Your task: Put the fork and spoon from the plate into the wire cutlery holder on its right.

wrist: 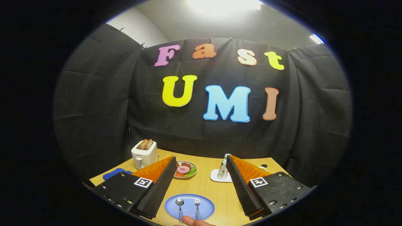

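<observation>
Your gripper [201, 191] has its jaws wide apart, nothing between them, held high over the light wooden tabletop [220, 191]. The round blue plate [205, 208] sits at the near edge, between the fingers and just below them. On it, side by side: the metal spoon with a blue handle [179, 204] on the left, the matching fork [197, 205] on the right, handles toward you. A fingertip [190, 220] touches the plate's near rim.

Risks as I judge them:
- Utensils lie flat and close together; a sloppy descent could pinch both or skid one off.
- Flat metal on a smooth plate may slip.
- I can't make out the wire holder; confirm it before moving right.
- The green-and-white can [223, 168] on a white coaster [216, 176] stands just beyond the right finger; a swing could topple it.
</observation>
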Action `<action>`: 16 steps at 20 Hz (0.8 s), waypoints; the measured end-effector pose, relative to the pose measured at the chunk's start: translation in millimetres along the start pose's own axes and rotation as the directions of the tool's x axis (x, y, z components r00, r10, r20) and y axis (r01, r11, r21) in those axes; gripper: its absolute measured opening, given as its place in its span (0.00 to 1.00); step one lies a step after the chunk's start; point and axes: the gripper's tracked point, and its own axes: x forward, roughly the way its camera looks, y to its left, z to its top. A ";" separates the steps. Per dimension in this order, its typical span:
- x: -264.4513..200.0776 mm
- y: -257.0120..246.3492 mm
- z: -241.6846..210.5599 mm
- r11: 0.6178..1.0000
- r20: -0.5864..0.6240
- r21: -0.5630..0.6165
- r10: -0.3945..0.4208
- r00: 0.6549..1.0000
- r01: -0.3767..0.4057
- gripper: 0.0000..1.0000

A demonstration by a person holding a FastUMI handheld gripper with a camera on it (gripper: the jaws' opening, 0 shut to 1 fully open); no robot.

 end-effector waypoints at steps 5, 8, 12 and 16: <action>4.6 -3.0 -10.1 1.000 -0.018 -0.010 -0.008 1.000 0.008 0.97; 5.5 -1.3 -22.5 1.000 -0.040 -0.016 -0.003 0.999 0.002 0.97; 5.3 2.0 -34.8 1.000 -0.069 -0.016 0.005 0.998 -0.007 0.97; 7.3 2.6 -47.5 1.000 -0.098 -0.013 0.009 0.995 -0.011 0.97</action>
